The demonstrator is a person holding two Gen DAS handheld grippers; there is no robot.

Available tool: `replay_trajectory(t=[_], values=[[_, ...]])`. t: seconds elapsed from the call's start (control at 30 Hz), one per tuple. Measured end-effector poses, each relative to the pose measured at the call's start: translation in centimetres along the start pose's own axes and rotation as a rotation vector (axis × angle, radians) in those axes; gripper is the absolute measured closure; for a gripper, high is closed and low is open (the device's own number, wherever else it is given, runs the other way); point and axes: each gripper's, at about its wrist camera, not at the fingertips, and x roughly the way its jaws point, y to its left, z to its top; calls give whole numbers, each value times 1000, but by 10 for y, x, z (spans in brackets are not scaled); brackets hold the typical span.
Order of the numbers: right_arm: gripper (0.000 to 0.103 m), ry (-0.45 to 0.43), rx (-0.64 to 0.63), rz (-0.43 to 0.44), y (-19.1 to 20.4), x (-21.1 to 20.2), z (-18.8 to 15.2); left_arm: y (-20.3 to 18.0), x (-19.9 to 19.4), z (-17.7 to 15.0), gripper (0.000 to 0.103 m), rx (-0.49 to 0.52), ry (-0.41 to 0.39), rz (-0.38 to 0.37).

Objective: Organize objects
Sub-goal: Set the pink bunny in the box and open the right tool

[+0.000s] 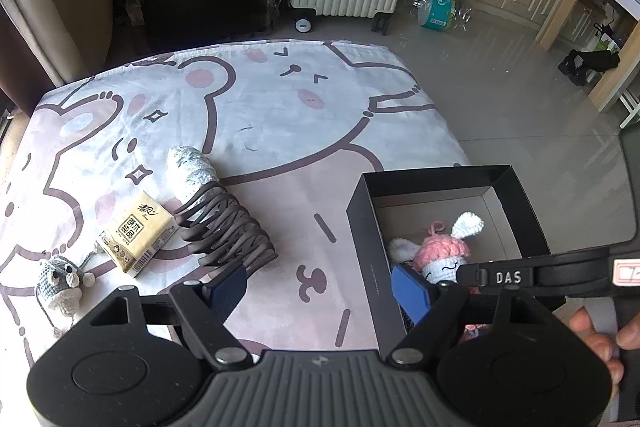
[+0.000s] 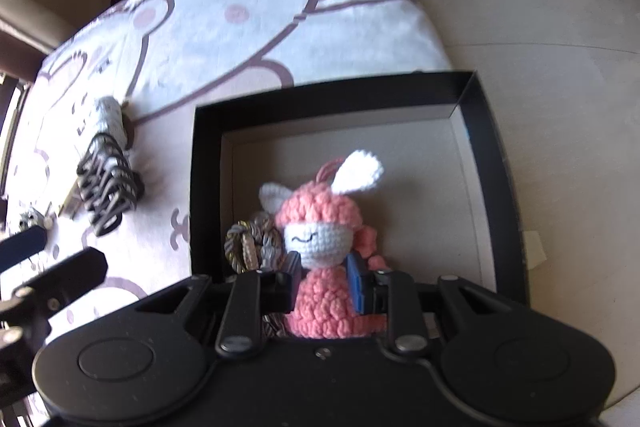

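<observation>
Going from the left of the cartoon-printed cloth on the surface [image 1: 280, 115]: a small grey crochet mouse [image 1: 60, 279] lies near the edge, then a tissue pack [image 1: 138, 231], then a foil-wrapped roll [image 1: 192, 171] with a dark coiled cord [image 1: 228, 227] wound over its near end. The roll's long axis runs away from me, slanting left.

My left gripper [image 1: 324, 291] hovers with its fingers wide and nothing between them. One finger [image 1: 226, 291] sits just over the near end of the cord, the other [image 1: 412, 291] over the wall of the black box [image 1: 368, 227]. So the cord and roll lie just ahead and left of this hand, which I judge to be the nearer one for them.

Further right, the box stands at the cloth's right edge. Inside it sits the pink crochet bunny doll [image 2: 320, 239], upright, head away from me, beside a grey braided ring [image 2: 248, 239]. My right gripper [image 2: 324, 283] has its fingers narrow, one on each side of the doll's body just below the head, apparently pressing on the yarn. The doll's long axis runs straight ahead between them, so I judge the grip to be squarely across it.
</observation>
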Motion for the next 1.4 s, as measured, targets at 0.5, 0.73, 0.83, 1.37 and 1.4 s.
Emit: replay_trajectory(t=[0.5,0.73,0.83,1.37,1.4], values=[[60,-195,48,-38,-9,-62,-11,0,-10,-1,23,11,-10,41],[41,-254,10,-97,-7,-79,-24,5,-14,0,17,-3,-16,68],[30,-268,-6,-121,-6,-82,-28,6,-15,1,12,-7,-23,79],[0,-338,-3,-173,-14,-85,-42,10,-14,1,0,-2,-39,108],[0,-338,-7,-174,-14,-84,-42,10,-14,1,0,-2,-38,107]])
